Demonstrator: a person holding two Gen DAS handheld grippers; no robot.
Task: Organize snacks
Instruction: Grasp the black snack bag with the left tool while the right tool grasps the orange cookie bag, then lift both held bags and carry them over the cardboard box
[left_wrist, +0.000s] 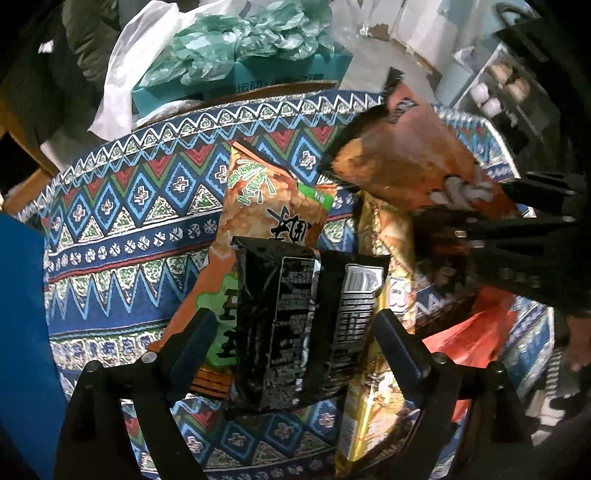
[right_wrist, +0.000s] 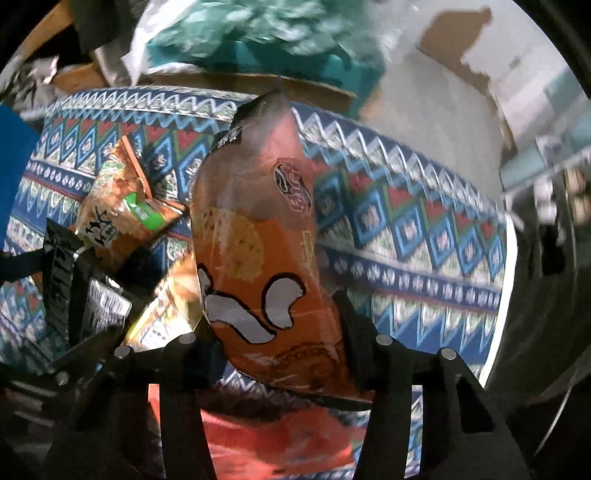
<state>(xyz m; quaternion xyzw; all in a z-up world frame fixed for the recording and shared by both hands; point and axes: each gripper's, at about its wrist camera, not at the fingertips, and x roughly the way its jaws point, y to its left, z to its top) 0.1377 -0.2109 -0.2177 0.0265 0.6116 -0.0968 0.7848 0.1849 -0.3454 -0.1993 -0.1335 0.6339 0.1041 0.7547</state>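
**Snack Bags Crowd a Patterned Cloth**

Black tool fingers of the left tool (left_wrist: 295, 332) stand wide apart either side of a black snack bag (left_wrist: 306, 328), not pressing it; it lies over an orange-green bag (left_wrist: 266, 199) on the patterned tabletop (left_wrist: 122, 206).

From the right wrist, the right tool (right_wrist: 277, 325) clamps an orange snack bag (right_wrist: 255, 240), lifted above the cloth beside a yellow packet (right_wrist: 166, 314).

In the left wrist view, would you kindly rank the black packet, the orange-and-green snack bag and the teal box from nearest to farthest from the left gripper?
1. Black packet: between the left gripper's open fingers.
2. Orange-and-green snack bag: just beyond, partly under it.
3. Teal box: past the patterned cloth's far edge.
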